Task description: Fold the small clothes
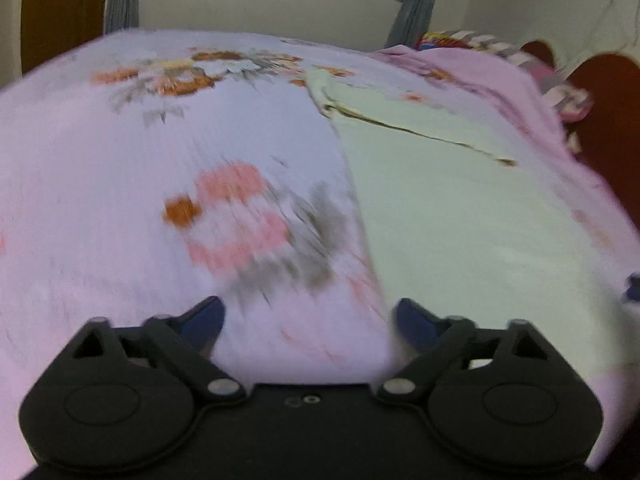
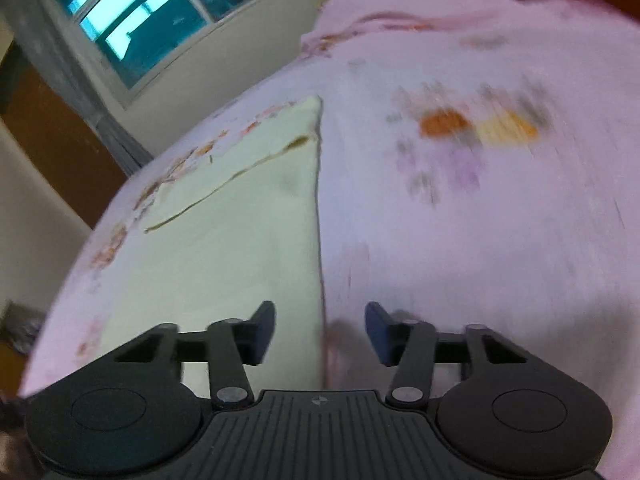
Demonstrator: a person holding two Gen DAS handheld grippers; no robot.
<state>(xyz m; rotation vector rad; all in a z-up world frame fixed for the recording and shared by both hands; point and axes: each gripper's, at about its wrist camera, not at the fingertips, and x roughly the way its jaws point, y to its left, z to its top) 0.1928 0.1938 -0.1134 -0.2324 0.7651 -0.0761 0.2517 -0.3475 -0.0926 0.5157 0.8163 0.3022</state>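
Observation:
A pale green garment (image 1: 460, 216) lies flat on the pink floral bedsheet (image 1: 120, 184), folded into a long strip with a brown-trimmed edge across its far part. My left gripper (image 1: 308, 322) hovers at the garment's left edge, jaws wide apart, nothing between them. In the right wrist view the same garment (image 2: 240, 240) lies left of centre. My right gripper (image 2: 320, 334) stands open over its right edge, holding nothing. Both views are motion-blurred.
The bedsheet (image 2: 480, 240) covers the whole bed. A colourful pile of cloth (image 1: 560, 92) and a dark red headboard (image 1: 608, 120) are at the far right. A window (image 2: 140, 20), grey curtains and a brown door (image 1: 60, 8) line the walls.

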